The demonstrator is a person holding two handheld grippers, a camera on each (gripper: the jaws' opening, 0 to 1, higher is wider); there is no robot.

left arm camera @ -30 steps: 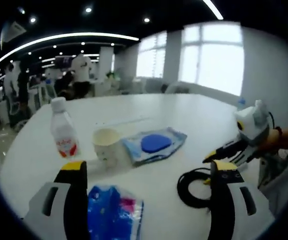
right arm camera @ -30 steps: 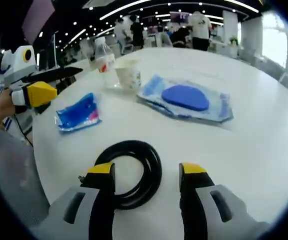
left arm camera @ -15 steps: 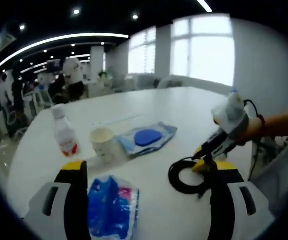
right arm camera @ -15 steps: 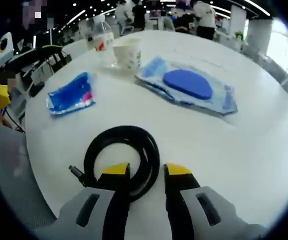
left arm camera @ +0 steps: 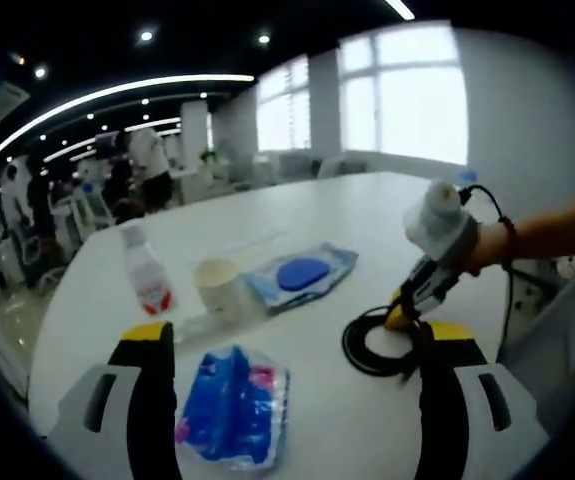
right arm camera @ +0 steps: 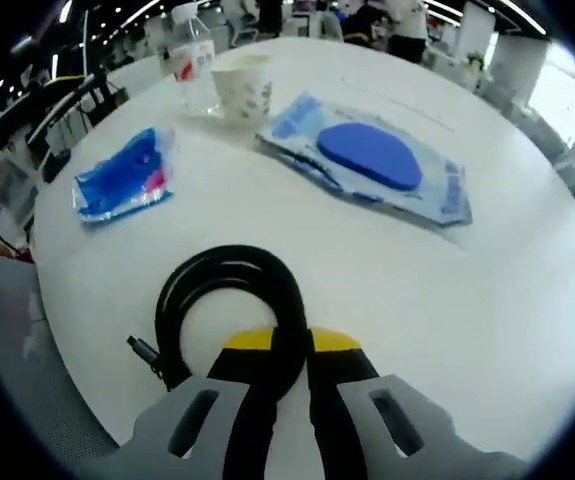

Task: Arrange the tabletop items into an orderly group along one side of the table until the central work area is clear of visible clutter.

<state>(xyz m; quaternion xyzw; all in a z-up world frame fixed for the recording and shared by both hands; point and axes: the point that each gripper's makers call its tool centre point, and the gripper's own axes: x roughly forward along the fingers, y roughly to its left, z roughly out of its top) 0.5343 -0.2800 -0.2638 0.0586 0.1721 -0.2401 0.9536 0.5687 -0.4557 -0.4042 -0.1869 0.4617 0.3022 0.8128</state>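
Right gripper view: right gripper [right arm camera: 285, 343] pinches the coiled black cable [right arm camera: 229, 303] lying flat, plug end [right arm camera: 143, 350] seemingly pointing left; left gripper [left arm camera: 292, 338] gapes wide above the blue packet [left arm camera: 230, 409].

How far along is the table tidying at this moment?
Nothing looks grouped yet. In hand: the right gripper has its jaws closed on the coiled black cable. Left: the blue snack packet, the clear pouch with the blue pad, the paper cup and the bottle are spread over the white table.

L tool [left arm camera: 292, 345] jaws apart, R tool [right arm camera: 285, 342] pinched shut
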